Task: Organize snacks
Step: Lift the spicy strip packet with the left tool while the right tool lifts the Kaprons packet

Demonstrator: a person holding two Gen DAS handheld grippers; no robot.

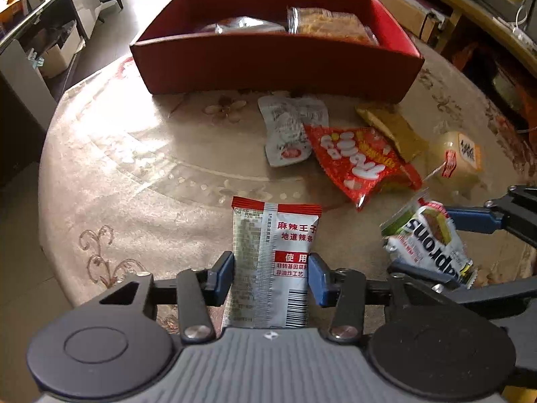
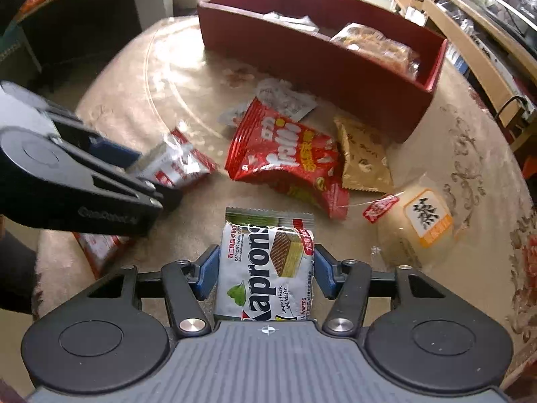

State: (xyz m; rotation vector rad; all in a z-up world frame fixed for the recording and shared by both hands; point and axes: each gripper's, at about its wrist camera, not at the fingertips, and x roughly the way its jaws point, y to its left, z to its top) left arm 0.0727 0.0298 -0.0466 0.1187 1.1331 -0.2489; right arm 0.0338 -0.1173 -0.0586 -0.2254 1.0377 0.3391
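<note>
My left gripper (image 1: pixel 271 273) is shut on a white and red spicy-strip packet (image 1: pixel 272 262), held above the table. My right gripper (image 2: pixel 266 270) is shut on a white Kaprons wafer pack (image 2: pixel 266 275); it also shows in the left wrist view (image 1: pixel 428 238). The left gripper appears in the right wrist view (image 2: pixel 147 171) with its packet (image 2: pixel 178 164). A red box (image 1: pixel 275 57) (image 2: pixel 319 57) at the back of the table holds a few snack bags. Between grippers and box lie a red bag (image 1: pixel 359 164) (image 2: pixel 285 161), a white pouch (image 1: pixel 288 131), a tan packet (image 1: pixel 392 127) (image 2: pixel 362 158) and a clear yellow-labelled pack (image 1: pixel 459 158) (image 2: pixel 419 225).
The round table has a beige patterned cloth (image 1: pixel 134 168). A red-edged packet (image 2: pixel 97 245) lies under the left gripper at the table's left edge. Cabinets and shelves (image 1: pixel 50 33) surround the table.
</note>
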